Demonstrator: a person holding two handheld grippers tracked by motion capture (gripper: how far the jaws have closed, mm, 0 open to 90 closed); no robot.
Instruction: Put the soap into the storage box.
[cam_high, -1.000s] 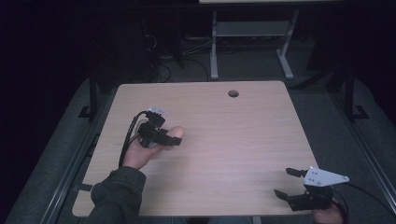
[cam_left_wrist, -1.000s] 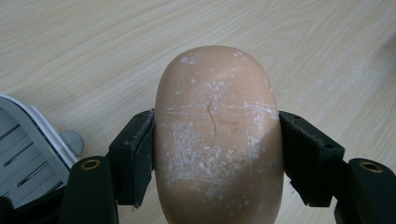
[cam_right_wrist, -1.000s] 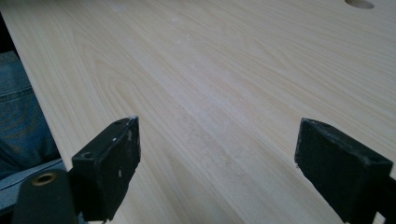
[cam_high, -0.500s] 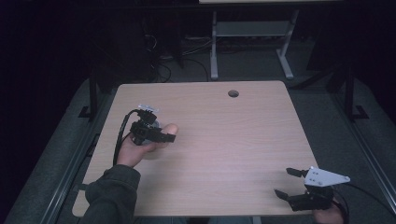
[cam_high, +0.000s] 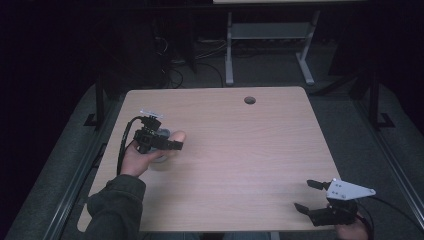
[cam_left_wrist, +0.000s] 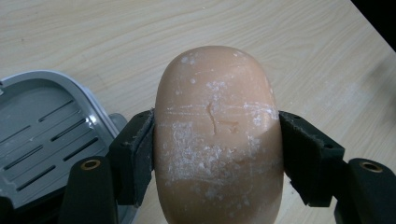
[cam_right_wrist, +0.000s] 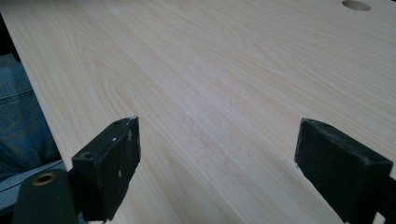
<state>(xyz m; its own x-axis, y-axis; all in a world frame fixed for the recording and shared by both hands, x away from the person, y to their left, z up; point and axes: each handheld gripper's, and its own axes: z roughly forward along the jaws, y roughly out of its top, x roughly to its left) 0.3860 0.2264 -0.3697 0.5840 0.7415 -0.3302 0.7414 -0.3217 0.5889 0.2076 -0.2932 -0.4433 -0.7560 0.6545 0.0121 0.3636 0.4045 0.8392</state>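
High view: we see the worktop (cam_high: 260, 145) bare ahead of both grippers, with one round hole (cam_high: 249, 100) at its far edge. We keep the left gripper (cam_left_wrist: 215, 140) clamped across the middle of the soap bar (cam_left_wrist: 217, 135), fingers (cam_left_wrist: 135, 156) on its two flanks so it cannot slip. Just beside those fingers lies the grey slotted soap dish (cam_left_wrist: 42, 135), unobstructed. We hold the right gripper (cam_right_wrist: 217, 168) spread wide, empty, well apart.

No words, labels, brands or numbers can be read anywhere. The soap (cam_left_wrist: 218, 135) bears only scratches and white flecks.
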